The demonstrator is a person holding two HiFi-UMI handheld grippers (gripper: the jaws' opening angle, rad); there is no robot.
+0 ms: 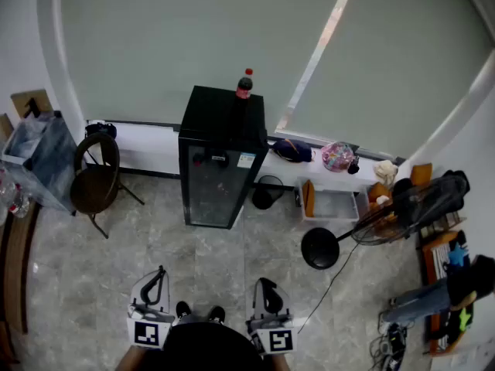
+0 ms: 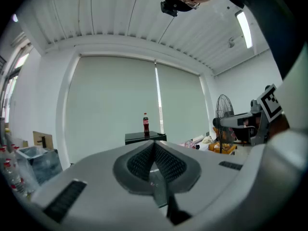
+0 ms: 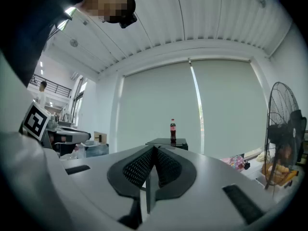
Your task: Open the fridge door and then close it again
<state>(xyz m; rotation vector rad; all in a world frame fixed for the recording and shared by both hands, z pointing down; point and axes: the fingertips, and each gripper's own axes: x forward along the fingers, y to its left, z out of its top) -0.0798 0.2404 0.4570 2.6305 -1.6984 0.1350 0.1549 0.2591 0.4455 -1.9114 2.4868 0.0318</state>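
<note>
A small black fridge (image 1: 220,157) with a dark glass door stands against the far wall, door closed, a cola bottle (image 1: 244,84) on its top. Both grippers are held low near me, well short of the fridge. The left gripper (image 1: 158,278) and the right gripper (image 1: 266,291) are shut with nothing between their jaws. In the left gripper view the left gripper (image 2: 154,146) points level at the fridge top (image 2: 145,137) and the bottle (image 2: 146,124). In the right gripper view the right gripper (image 3: 154,150) also points at the fridge top (image 3: 167,142) and the bottle (image 3: 173,130).
A round chair (image 1: 97,178) and a plastic bin (image 1: 39,157) stand left of the fridge. To its right are a dark round bin (image 1: 266,192), a white crate (image 1: 332,205) and a standing fan (image 1: 390,211) with its base (image 1: 320,249) and cable on the tiled floor.
</note>
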